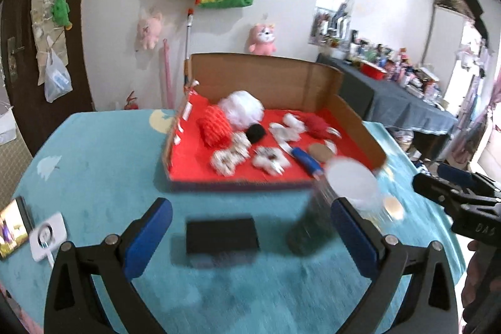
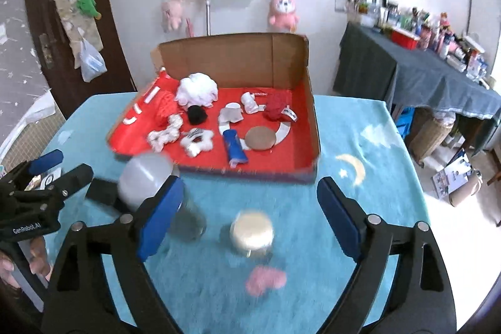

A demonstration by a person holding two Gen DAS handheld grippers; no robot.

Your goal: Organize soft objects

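A cardboard box (image 1: pixel 350 111) (image 2: pixel 308 127) with a red floor sits on the teal table. In it lie several soft things: a white fluffy ball (image 1: pixel 244 108) (image 2: pixel 197 91), a red knit piece (image 1: pixel 216 127), a black pompom (image 1: pixel 256 133) (image 2: pixel 197 115), a dark red ball (image 1: pixel 317 124) (image 2: pixel 277 110), white scrunchies (image 1: pixel 230 157) (image 2: pixel 166 135). A pink soft piece (image 2: pixel 266 280) lies on the table in front of my right gripper (image 2: pixel 250 221), which is open and empty. My left gripper (image 1: pixel 250 240) is open and empty above a black block (image 1: pixel 222 237).
A bottle with a white cap (image 1: pixel 347 183) (image 2: pixel 147 177) and a small cream-lidded jar (image 2: pixel 252 232) (image 1: pixel 393 205) stand on the table (image 1: pixel 94 152). A phone (image 1: pixel 12 227) and a white device (image 1: pixel 48 235) lie at the left. A blue tube (image 2: pixel 235 149) and round disc (image 2: pixel 261 138) lie in the box.
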